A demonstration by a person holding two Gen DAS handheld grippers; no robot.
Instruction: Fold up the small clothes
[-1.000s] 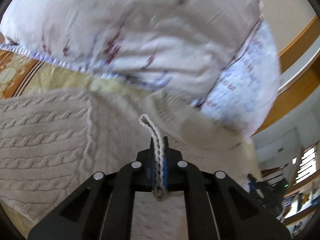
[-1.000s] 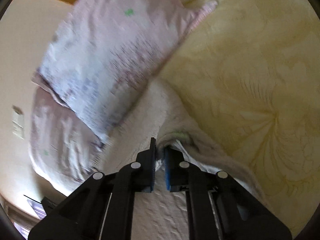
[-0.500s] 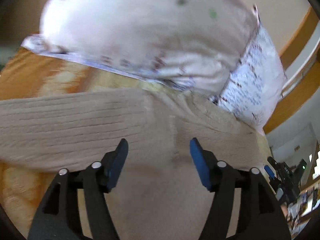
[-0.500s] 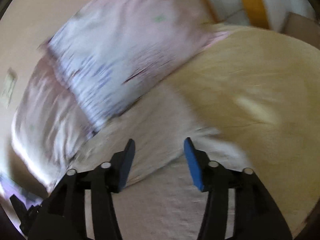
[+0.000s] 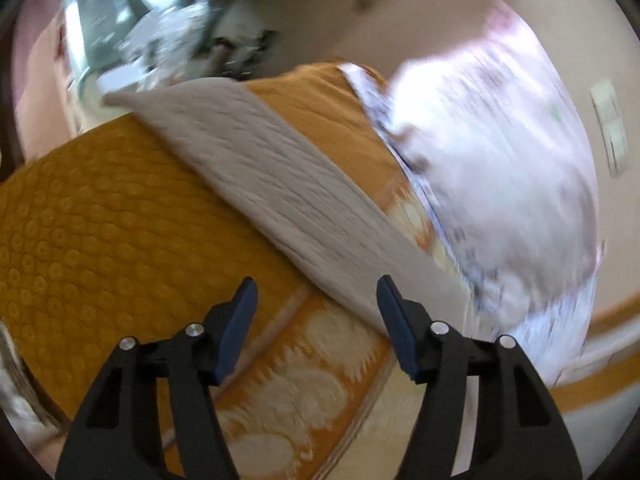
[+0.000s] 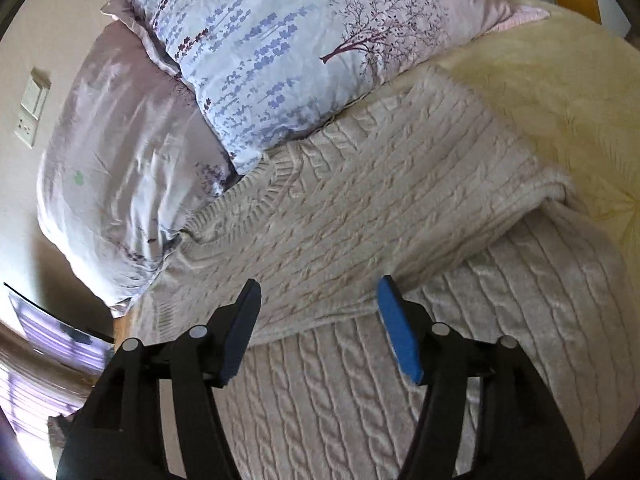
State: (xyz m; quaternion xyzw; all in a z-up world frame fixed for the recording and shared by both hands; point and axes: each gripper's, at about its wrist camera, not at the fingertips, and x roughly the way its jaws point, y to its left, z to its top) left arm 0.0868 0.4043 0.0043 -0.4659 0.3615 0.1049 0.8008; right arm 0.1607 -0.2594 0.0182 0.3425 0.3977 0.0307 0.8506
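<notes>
A cream cable-knit sweater (image 6: 360,216) lies on the bed, its upper part folded over the lower part. In the left wrist view a long knit part of the sweater (image 5: 280,192) lies stretched across the orange bedspread. My left gripper (image 5: 316,296) is open and empty, above the bedspread just short of that knit edge. My right gripper (image 6: 318,300) is open and empty, hovering over the folded sweater near the fold edge.
Two floral pillows (image 6: 288,48) lie against the sweater's far side, one also blurred in the left wrist view (image 5: 500,168). An orange patterned bedspread (image 5: 100,220) covers the bed. A pale yellow fluffy blanket (image 6: 560,92) lies at right. A wall socket (image 6: 34,108) shows at left.
Both grippers were shut on the sweater a second ago, then opened and let it go. Both have pulled back; the left view has swung toward the sleeve and orange bedspread.
</notes>
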